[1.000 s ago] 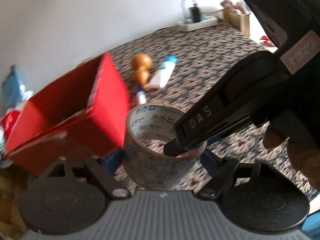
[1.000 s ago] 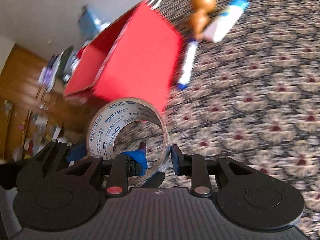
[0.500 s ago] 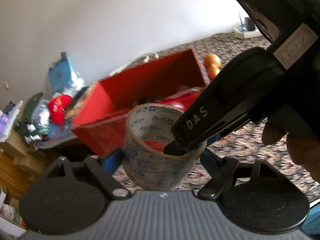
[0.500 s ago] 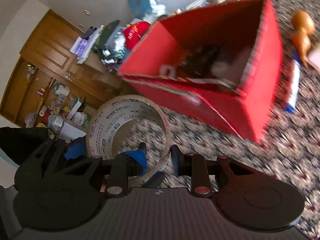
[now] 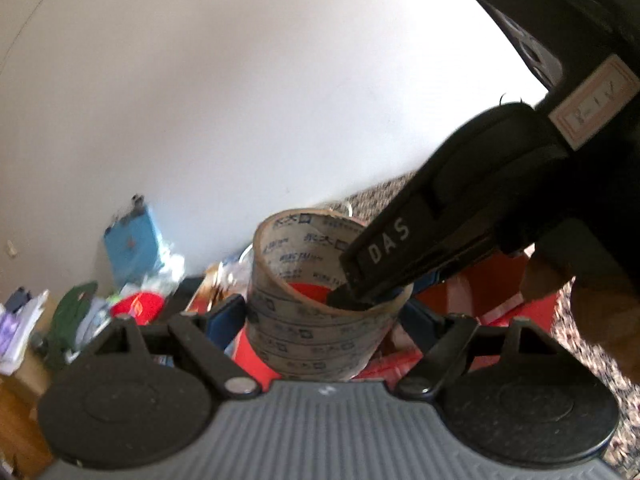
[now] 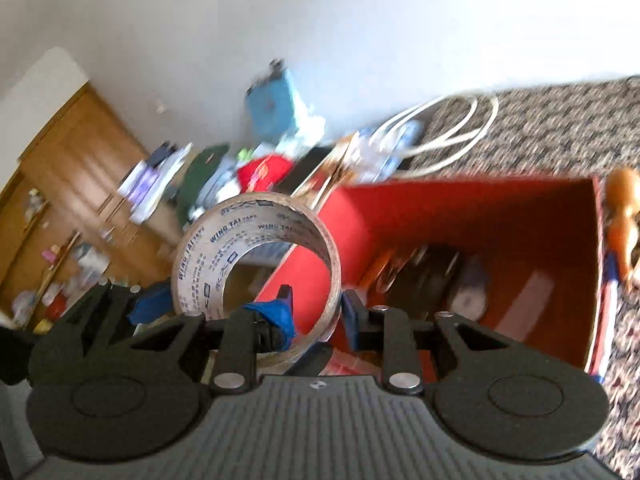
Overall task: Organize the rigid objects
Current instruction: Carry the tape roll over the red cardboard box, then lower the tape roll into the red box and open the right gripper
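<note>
2 grippers held 1 tape roll (image 5: 320,312) between them. The left gripper (image 5: 324,316) had its blue pads spread wide against the roll's outer sides, 1 pad on each side, pinching it across its width. The right gripper (image 6: 316,312) pinched the roll's wall (image 6: 256,264): its left blue pad (image 6: 276,316) sat inside the ring and its right pad just outside, the jaws nearly together on the thin wall. In the left view the right gripper's black finger reached down from the upper right into the roll's open top, with part of a hand (image 5: 592,312) behind it.

The roll was clear tape on a brown core printed with blue lettering, and it hung in the air, touching only the pads.

Just beyond and below the roll stood a red box (image 6: 460,208), open at the top; from the right gripper it lay ahead and to the right. Inside it were several blurred things that I cannot name. Past the box's right wall lay an orange gourd-shaped toy (image 6: 622,208) and a blue-and-white pen (image 6: 610,292) on a patterned cloth (image 6: 560,120). Beyond the box, a white cable (image 6: 448,132) was coiled on that cloth. Farther to the left of the roll was a blurred heap of clutter (image 6: 224,176), a blue bag (image 6: 276,104) against a white wall (image 6: 320,20), and a wooden cabinet (image 6: 76,168).
</note>
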The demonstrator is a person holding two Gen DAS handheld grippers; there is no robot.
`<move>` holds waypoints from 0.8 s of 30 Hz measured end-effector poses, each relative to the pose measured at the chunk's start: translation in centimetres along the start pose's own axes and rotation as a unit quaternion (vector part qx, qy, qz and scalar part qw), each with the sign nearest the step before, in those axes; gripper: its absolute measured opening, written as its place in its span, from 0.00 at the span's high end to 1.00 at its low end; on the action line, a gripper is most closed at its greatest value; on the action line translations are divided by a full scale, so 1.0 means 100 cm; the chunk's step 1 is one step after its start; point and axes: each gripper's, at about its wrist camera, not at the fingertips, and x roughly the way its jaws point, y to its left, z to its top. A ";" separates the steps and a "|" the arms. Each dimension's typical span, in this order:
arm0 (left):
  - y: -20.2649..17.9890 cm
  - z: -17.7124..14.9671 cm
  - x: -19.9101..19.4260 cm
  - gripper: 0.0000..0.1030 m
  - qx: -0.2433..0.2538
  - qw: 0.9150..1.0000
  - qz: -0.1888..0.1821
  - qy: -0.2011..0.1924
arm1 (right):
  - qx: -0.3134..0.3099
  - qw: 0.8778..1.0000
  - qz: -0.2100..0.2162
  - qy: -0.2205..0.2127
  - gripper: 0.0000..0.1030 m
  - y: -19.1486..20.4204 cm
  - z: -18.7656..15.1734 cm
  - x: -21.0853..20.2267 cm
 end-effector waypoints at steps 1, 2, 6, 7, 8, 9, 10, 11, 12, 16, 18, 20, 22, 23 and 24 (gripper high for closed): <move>0.003 0.002 0.007 0.20 0.000 1.000 -0.007 -0.006 | 0.005 1.000 -0.011 -0.005 0.92 -0.004 0.006 0.003; 0.006 0.005 0.017 0.20 0.001 1.000 -0.017 -0.011 | 0.011 1.000 -0.021 -0.007 0.92 -0.007 0.010 0.006; 0.010 0.011 0.053 0.20 0.009 0.999 -0.050 -0.014 | 0.031 0.998 -0.063 0.003 0.92 -0.025 0.023 0.027; 0.012 0.012 0.064 0.20 0.009 0.998 -0.058 -0.009 | 0.035 0.997 -0.074 0.010 0.92 -0.031 0.025 0.032; 0.011 0.013 0.073 0.20 0.009 0.998 -0.068 -0.003 | 0.039 0.996 -0.083 0.016 0.92 -0.036 0.027 0.038; 0.010 0.014 0.083 0.21 0.008 0.997 -0.078 0.003 | 0.043 0.995 -0.092 0.024 0.92 -0.041 0.029 0.045; 0.011 0.014 0.091 0.21 0.005 0.996 -0.087 0.010 | 0.047 0.993 -0.100 0.031 0.92 -0.045 0.030 0.049; 0.012 0.015 0.103 0.21 -0.001 0.995 -0.099 0.021 | 0.053 0.992 -0.109 0.041 0.92 -0.050 0.032 0.054; 0.013 0.015 0.111 0.21 -0.007 0.993 -0.110 0.032 | 0.056 0.990 -0.117 0.051 0.92 -0.055 0.033 0.060; 0.016 0.013 0.143 0.20 -0.036 0.986 -0.150 0.070 | 0.065 0.984 -0.145 0.077 0.94 -0.072 0.032 0.070; 0.017 0.011 0.155 0.20 -0.048 0.981 -0.166 0.089 | 0.070 0.981 -0.160 0.084 0.95 -0.078 0.031 0.073; 0.014 0.008 0.164 0.20 -0.053 0.976 -0.180 0.107 | 0.072 0.977 -0.180 0.088 0.95 -0.083 0.033 0.076; 0.007 0.005 0.168 0.23 -0.053 0.974 -0.187 0.119 | 0.070 0.973 -0.199 0.094 0.95 -0.088 0.034 0.078; 0.005 0.002 0.167 0.28 -0.052 0.973 -0.189 0.122 | 0.069 0.971 -0.205 0.097 0.95 -0.090 0.033 0.079; 0.005 0.002 0.167 0.27 -0.053 0.973 -0.191 0.121 | 0.070 0.971 -0.207 0.098 0.98 -0.093 0.033 0.080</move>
